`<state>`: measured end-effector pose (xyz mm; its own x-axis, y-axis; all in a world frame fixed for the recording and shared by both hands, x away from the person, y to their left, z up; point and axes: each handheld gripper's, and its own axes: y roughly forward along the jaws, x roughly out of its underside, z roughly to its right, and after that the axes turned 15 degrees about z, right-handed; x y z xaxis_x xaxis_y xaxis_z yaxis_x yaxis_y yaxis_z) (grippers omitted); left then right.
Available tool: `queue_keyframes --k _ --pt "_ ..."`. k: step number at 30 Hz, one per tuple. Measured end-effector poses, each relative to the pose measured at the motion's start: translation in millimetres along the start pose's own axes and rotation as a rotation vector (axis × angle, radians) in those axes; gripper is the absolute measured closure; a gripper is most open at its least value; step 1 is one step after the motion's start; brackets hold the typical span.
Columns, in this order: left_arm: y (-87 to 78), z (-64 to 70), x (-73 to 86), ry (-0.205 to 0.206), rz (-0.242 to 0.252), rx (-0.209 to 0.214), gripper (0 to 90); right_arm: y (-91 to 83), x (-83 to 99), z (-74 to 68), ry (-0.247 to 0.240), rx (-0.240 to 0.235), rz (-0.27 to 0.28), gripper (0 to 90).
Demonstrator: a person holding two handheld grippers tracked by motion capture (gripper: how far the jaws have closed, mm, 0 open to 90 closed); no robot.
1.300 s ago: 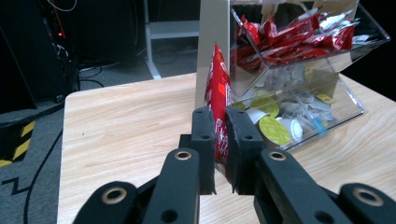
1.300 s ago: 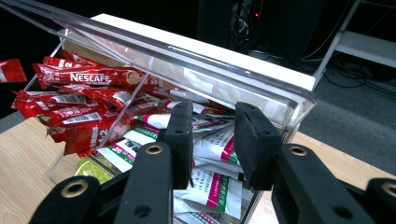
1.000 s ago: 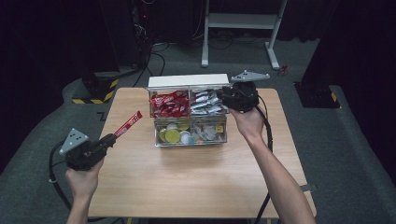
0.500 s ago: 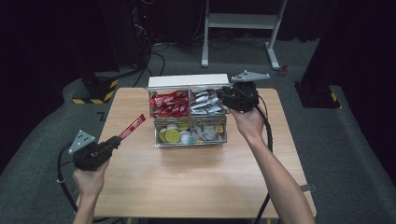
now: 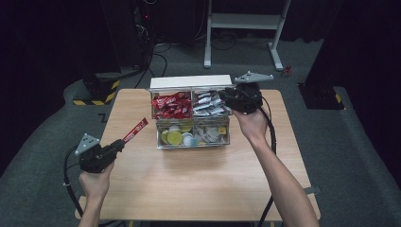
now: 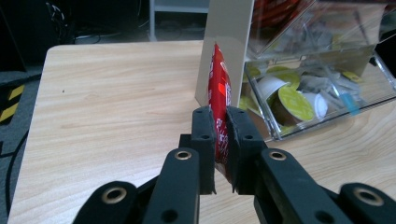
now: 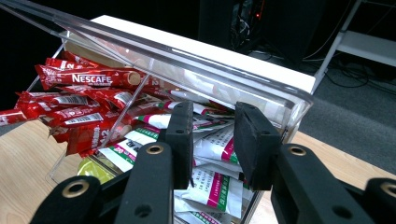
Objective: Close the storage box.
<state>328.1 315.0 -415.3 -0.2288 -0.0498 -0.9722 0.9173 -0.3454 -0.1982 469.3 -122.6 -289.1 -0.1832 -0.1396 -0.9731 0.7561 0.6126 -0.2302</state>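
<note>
Pinching red sachet [image 6: 219,93], left tongs [image 6: 221,140]

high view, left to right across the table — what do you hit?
Left hand-held gripper → red sachet clamped in it → red sachets compartment of the clear organiser → white sachets compartment → right hand-held gripper at the organiser's right end.

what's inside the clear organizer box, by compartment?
Clear organizer box: back-left red stick sachets, back-right white sachets, front-left small cups, front-right assorted packets. Lower layers are covered.
</note>
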Motion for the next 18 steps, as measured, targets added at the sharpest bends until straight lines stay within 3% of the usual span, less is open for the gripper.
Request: queue_keyframes --k 18 --pt "22.2 1.5 21.8 0.005 -0.052 -0.043 82.3 -0.8 -0.8 0.3 -0.002 -0.002 -0.002 68.3"
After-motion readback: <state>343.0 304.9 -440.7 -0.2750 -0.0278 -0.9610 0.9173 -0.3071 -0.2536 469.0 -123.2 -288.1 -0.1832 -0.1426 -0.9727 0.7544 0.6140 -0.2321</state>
